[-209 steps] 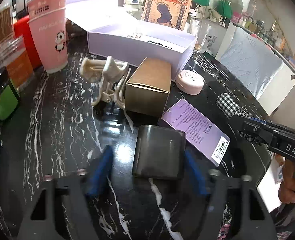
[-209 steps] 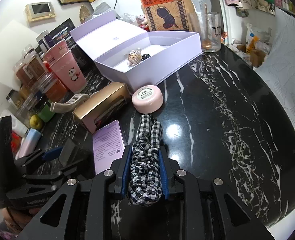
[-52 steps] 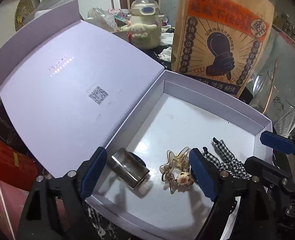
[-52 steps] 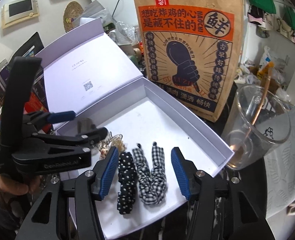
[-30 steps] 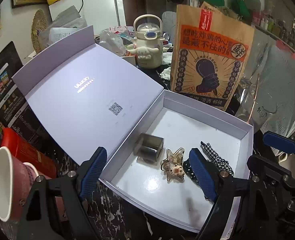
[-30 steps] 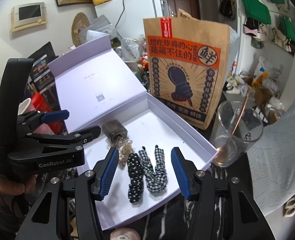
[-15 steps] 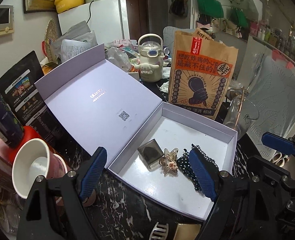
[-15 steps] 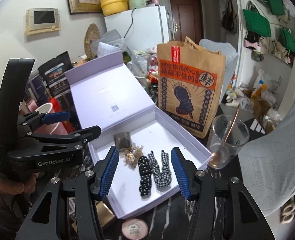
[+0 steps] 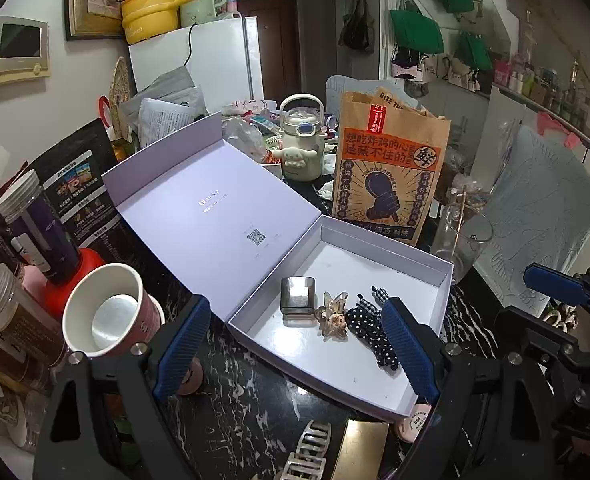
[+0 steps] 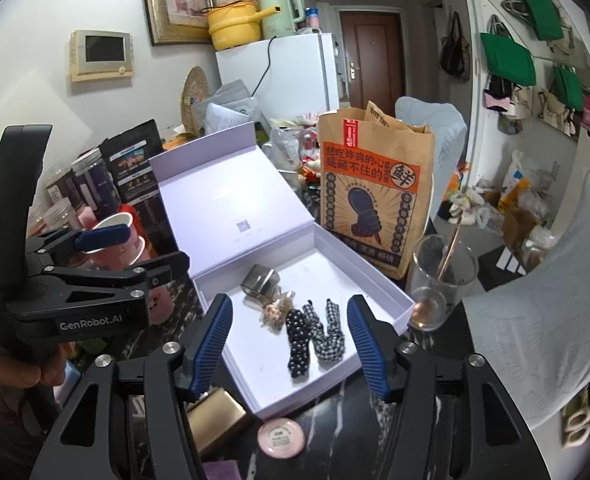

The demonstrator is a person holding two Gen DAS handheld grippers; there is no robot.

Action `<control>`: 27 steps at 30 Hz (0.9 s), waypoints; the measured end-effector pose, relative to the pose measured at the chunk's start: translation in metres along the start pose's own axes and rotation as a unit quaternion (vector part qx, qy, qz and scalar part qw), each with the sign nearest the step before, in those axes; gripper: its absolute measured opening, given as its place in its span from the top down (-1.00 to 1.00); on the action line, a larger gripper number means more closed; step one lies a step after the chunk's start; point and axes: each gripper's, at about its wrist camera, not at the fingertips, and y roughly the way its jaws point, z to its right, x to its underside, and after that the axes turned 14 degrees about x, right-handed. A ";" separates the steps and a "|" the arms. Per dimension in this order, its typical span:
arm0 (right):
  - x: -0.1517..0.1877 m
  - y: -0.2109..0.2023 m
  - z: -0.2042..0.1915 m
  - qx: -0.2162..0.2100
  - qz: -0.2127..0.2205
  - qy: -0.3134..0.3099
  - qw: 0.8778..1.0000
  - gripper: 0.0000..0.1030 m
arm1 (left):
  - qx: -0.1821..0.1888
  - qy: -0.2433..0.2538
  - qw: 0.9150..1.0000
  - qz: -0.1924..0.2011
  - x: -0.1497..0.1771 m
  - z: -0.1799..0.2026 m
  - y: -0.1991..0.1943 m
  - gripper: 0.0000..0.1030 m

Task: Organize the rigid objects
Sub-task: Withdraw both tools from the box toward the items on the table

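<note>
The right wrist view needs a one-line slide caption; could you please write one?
Open right claw above a lilac box holding a tin, a clip and two scrunchies.

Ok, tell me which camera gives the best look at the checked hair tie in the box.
The right wrist view. There the checked hair tie lies whole in the white box, beside the dotted hair tie. In the left wrist view only its tip shows; the rest is hidden behind the left gripper.
</note>
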 end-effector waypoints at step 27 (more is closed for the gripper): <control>0.050 -0.045 -0.006 -0.003 -0.004 -0.001 1.000 -0.20 | 0.006 0.000 1.000 -0.013 0.061 0.015 -0.026 -0.73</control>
